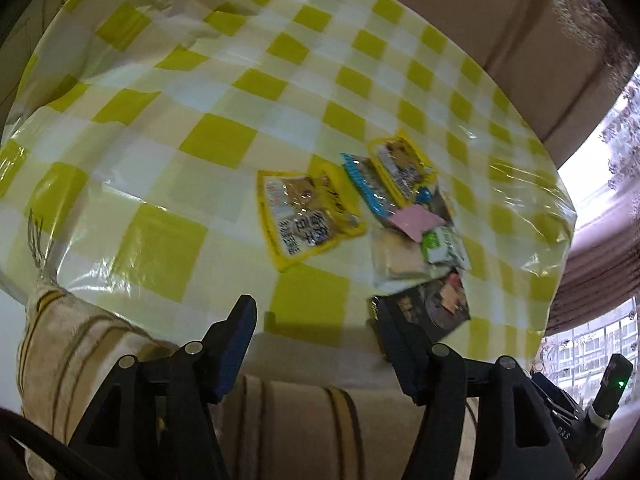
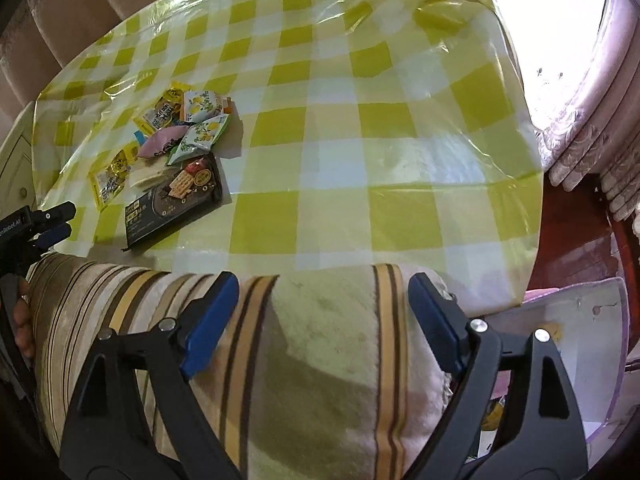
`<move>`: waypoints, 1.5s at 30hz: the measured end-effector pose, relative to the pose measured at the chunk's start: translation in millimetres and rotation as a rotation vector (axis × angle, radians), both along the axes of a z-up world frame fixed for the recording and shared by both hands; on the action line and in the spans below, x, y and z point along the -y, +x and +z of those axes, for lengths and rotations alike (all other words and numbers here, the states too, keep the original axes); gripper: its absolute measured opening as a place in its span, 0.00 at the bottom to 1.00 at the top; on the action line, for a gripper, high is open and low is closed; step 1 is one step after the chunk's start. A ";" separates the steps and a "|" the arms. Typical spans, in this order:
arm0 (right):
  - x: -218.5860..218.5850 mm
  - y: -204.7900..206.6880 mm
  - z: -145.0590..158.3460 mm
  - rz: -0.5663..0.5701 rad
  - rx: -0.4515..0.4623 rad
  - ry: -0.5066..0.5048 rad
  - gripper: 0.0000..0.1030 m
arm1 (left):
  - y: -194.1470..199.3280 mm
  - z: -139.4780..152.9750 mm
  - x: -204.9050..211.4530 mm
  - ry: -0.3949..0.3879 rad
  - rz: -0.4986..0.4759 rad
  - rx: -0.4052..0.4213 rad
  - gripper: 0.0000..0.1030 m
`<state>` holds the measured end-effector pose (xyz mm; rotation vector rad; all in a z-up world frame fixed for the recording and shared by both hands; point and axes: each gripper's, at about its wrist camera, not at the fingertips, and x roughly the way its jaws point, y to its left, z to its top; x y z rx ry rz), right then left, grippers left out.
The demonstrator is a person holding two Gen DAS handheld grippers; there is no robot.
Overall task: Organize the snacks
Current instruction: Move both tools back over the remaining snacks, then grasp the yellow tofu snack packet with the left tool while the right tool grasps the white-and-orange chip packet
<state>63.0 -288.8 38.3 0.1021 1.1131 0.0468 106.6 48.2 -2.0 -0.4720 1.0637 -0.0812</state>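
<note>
Left wrist view puts the snack pile (image 1: pixel 404 216) just ahead and right of my left gripper (image 1: pixel 316 320), jaws wide and empty, its right finger beside the black packet (image 1: pixel 432 312). Right gripper (image 2: pixel 324 300), also wide and empty, sits farther off. I judge the packet's long axis runs diagonally away from the table edge (image 2: pixel 280 256).

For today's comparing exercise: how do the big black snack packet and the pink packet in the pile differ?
The black packet is larger, flat and rectangular; the pink packet is smaller and puffy. The black packet lies at the pile's near edge on the checked tablecloth; the pink packet sits mid-pile among other packets. Both lie untouched.
</note>
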 end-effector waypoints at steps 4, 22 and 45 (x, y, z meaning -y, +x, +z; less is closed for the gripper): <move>-8.2 8.6 -2.0 0.019 -0.006 -0.013 0.86 | 13.1 -6.8 -7.1 0.003 0.007 -0.023 0.64; -48.2 60.2 -4.7 0.060 0.026 0.015 0.86 | 79.1 -25.2 -12.1 0.054 -0.032 -0.048 0.65; -98.2 130.4 -4.7 0.112 0.092 0.029 0.86 | 91.3 -20.7 24.8 0.087 -0.225 0.033 0.17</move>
